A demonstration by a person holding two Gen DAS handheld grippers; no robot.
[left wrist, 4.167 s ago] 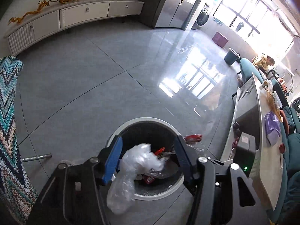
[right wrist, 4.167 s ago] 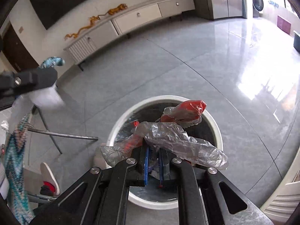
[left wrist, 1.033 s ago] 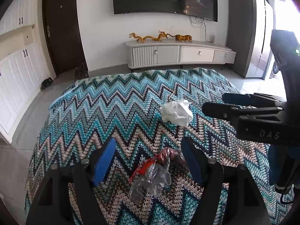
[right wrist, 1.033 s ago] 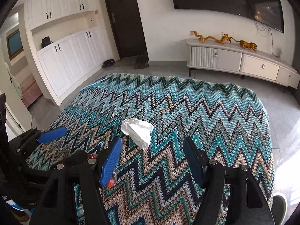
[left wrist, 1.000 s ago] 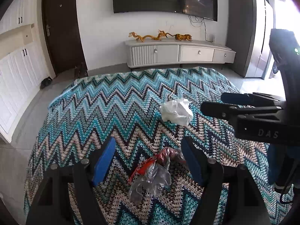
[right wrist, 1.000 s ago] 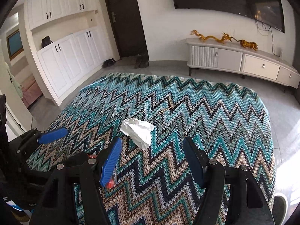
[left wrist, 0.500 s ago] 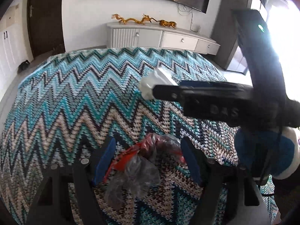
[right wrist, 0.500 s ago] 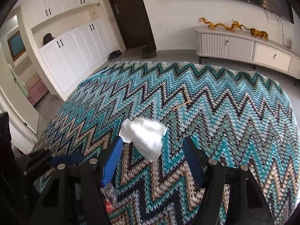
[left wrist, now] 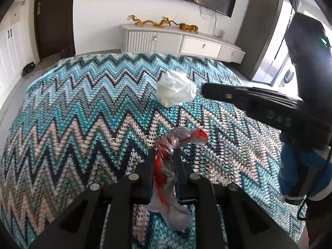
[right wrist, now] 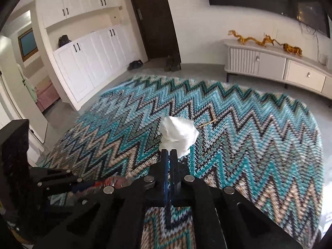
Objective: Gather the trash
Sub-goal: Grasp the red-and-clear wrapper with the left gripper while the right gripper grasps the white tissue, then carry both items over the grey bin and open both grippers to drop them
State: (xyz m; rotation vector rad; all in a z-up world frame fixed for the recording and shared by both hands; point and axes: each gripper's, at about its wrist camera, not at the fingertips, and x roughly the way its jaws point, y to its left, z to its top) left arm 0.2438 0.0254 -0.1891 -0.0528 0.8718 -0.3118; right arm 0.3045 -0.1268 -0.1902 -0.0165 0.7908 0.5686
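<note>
Right gripper [right wrist: 169,153] fingers [right wrist: 164,161] clamped on white crumpled tissue [right wrist: 178,133] over zigzag blanket [right wrist: 259,137].

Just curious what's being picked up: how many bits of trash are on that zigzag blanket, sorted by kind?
Crumpled white paper wad: 1
Clear-and-red plastic wrapper: 1
Thin yellowish stick: 1
Total: 3
</note>
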